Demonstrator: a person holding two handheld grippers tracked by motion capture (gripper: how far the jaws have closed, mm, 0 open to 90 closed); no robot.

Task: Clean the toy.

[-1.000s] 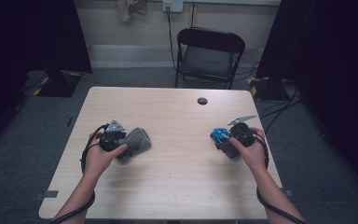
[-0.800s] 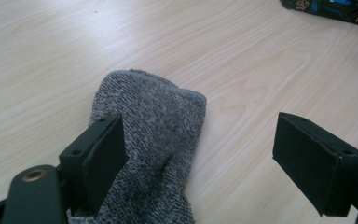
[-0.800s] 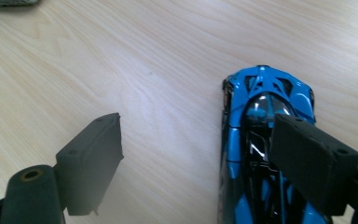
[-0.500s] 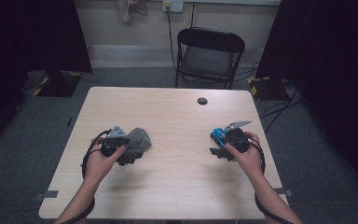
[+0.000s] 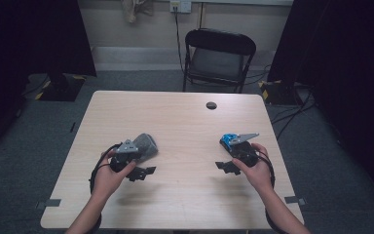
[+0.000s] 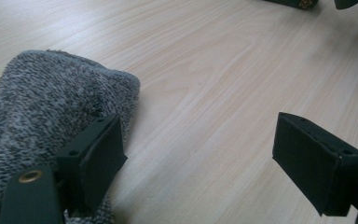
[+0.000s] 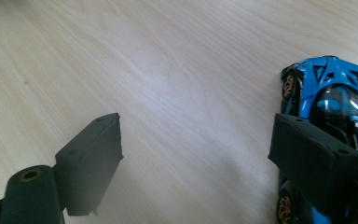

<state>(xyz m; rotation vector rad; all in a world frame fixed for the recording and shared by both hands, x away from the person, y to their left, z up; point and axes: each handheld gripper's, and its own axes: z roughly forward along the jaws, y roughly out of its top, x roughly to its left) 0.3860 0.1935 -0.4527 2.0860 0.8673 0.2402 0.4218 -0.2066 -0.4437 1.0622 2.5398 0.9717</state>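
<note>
The wooden table (image 5: 185, 122) carries everything in this scene, and most of its top is bare. This gives both hands free room to work. Behind its far edge stands a folding chair (image 5: 218, 57), and near that edge a small dark round thing (image 5: 211, 105) lies on the wood, well apart from both hands; what it is cannot be told.

On the person's left side lies a grey knitted cloth (image 5: 145, 145), soft and bunched, flat on the table. The left gripper (image 5: 143, 171) is held low beside it, with its jaws standing wide apart and nothing between them. In the left gripper view the cloth (image 6: 51, 107) sits against the outer side of one jaw and not in the gap, so the claw does not hold it. The gripper seems to be kept open and close to the cloth because a grasp is being prepared, though this is only a judgement.

On the right side a small blue toy car (image 5: 230, 140) stands on the table, on its wheels. The right gripper (image 5: 224, 166) is near it, also with its jaws spread apart and empty. In the right gripper view the car (image 7: 328, 98) shows partly behind one jaw, beside the gap. To take it, the hand would probably need to shift sideways until the car comes between the jaws.
</note>
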